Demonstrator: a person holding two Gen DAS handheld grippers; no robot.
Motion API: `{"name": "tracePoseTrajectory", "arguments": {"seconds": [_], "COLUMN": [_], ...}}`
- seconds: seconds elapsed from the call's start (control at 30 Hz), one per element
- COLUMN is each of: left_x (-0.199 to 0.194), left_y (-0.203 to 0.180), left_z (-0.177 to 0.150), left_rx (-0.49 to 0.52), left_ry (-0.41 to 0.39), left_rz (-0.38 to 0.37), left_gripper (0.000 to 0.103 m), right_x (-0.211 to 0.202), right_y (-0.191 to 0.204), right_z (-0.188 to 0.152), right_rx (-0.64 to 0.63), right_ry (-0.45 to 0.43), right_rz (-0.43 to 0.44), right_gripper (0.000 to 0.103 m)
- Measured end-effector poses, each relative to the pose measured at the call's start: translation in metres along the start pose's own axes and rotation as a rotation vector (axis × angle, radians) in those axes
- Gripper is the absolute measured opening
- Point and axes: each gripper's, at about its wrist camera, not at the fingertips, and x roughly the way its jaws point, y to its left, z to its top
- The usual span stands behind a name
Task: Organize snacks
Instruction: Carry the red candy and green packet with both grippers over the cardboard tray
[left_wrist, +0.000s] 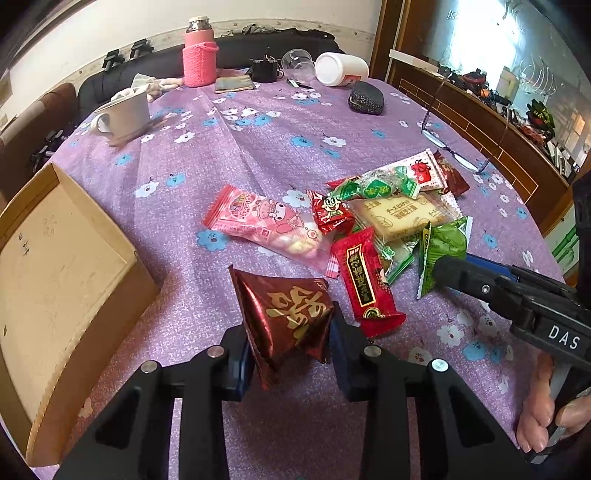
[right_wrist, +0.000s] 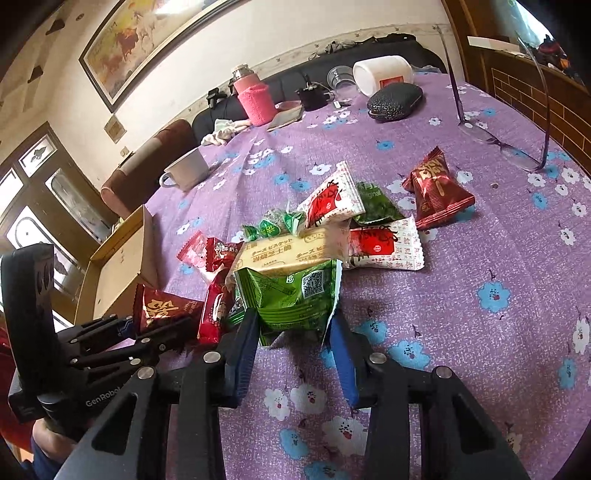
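My left gripper (left_wrist: 291, 343) is shut on a dark red foil snack packet with gold lettering (left_wrist: 286, 314), held just above the purple tablecloth; the packet also shows in the right wrist view (right_wrist: 162, 308). My right gripper (right_wrist: 295, 332) has its jaws around the near end of a green snack packet (right_wrist: 291, 295), pads touching its sides; the packet also shows in the left wrist view (left_wrist: 441, 245). A pile of snacks lies beyond: a pink packet (left_wrist: 266, 221), a long red bar (left_wrist: 364, 280), a biscuit pack (right_wrist: 291, 251), another dark red packet (right_wrist: 436, 192). An open cardboard box (left_wrist: 55, 277) stands at the left.
A white mug (left_wrist: 123, 114), a pink-sleeved flask (left_wrist: 199, 55), a tipped white jar (left_wrist: 341, 68), a dark glasses case (right_wrist: 393, 99) and spectacles (right_wrist: 498, 140) are on the table (left_wrist: 258, 147). A wooden cabinet runs along the right edge.
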Motion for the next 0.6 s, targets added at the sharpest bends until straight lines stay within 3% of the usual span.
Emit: {"name": "tracePoseTrajectory", "arguments": {"seconds": [0.2, 0.6], "left_x": [-0.012, -0.033], "left_y": [0.006, 0.016], "left_z": [0.002, 0.006], "left_rx": [-0.021, -0.051], "left_ry": [-0.032, -0.084], "left_rz": [-0.008, -0.012], "left_gripper": [0.033, 0.033], "right_x": [-0.011, -0.020], "right_y": [0.002, 0.009], "right_z": [0.003, 0.000], "right_rx": [-0.006, -0.031], "right_ry": [-0.056, -0.082], "right_rz": [0.013, 0.045], "right_gripper": [0.041, 0.041]}}
